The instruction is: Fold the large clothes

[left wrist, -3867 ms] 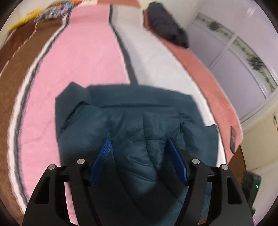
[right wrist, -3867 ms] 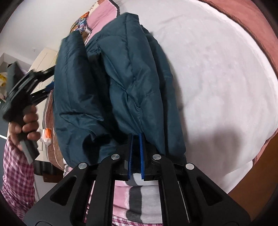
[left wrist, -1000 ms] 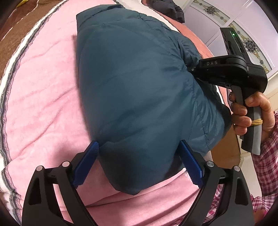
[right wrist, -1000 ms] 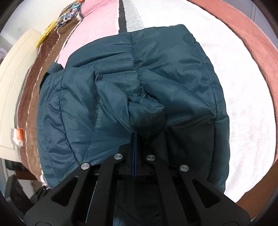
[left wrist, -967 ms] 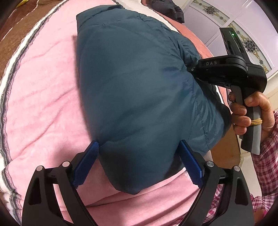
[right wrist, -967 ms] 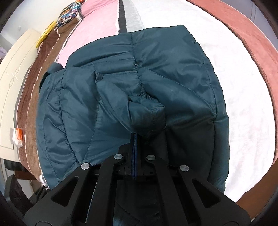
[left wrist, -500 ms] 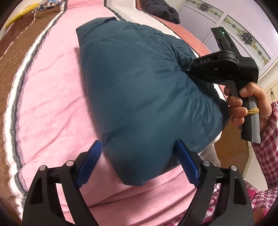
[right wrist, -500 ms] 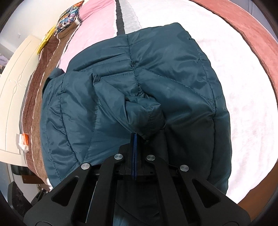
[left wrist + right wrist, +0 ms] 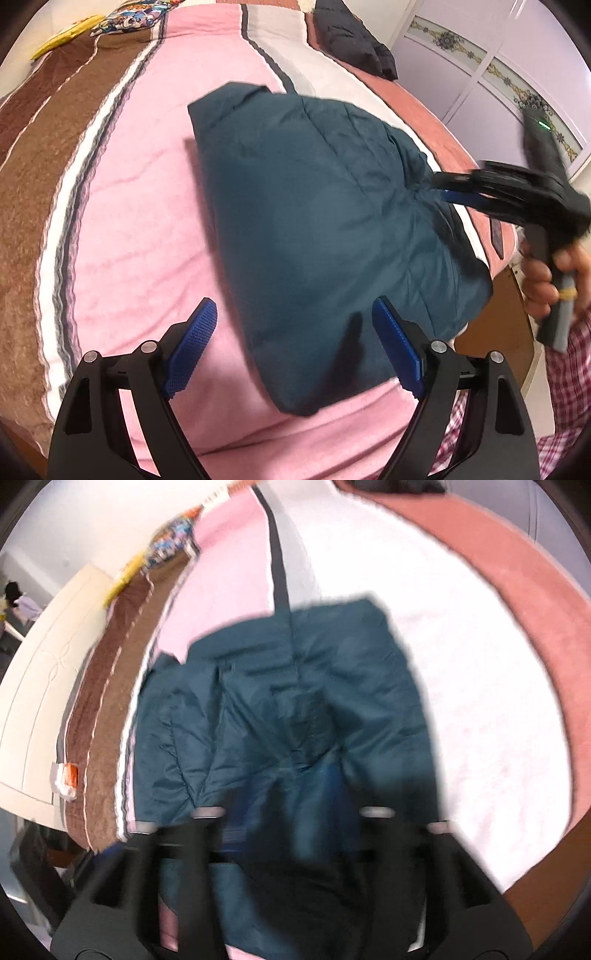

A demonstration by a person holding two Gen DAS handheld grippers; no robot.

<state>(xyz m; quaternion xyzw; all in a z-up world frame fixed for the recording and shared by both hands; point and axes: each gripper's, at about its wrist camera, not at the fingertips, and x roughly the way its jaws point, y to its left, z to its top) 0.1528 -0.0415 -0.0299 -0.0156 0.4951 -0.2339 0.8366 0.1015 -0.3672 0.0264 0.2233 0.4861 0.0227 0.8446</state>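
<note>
Striped bedding (image 9: 122, 206) in pink, white and brown covers the bed, with a rust-red band along its far side and purple cupboard doors (image 9: 491, 74) behind. On it lies the jacket (image 9: 332, 229), a dark teal quilted garment folded into a thick bundle across the pink and white stripes, its near end close to the bed's edge.

Left gripper (image 9: 295, 347): jaws spread wide, blue pads (image 9: 192, 343) clear of the cloth; the bundle's near corner lies below and between them, unpressed.

Right gripper (image 9: 448, 184): seen from the left wrist view at the jacket's right side, tips at a puckered fold of fabric. Its jaws are opening; in its own view (image 9: 295, 812) (heavily blurred) the fingers stand apart over the jacket, and whether any cloth still catches on them cannot be told. A hand (image 9: 543, 273) with a checked sleeve (image 9: 569, 369) holds its handle.

Dark clothing (image 9: 354, 40) is heaped at the far end of the bed, well apart from the jacket.
</note>
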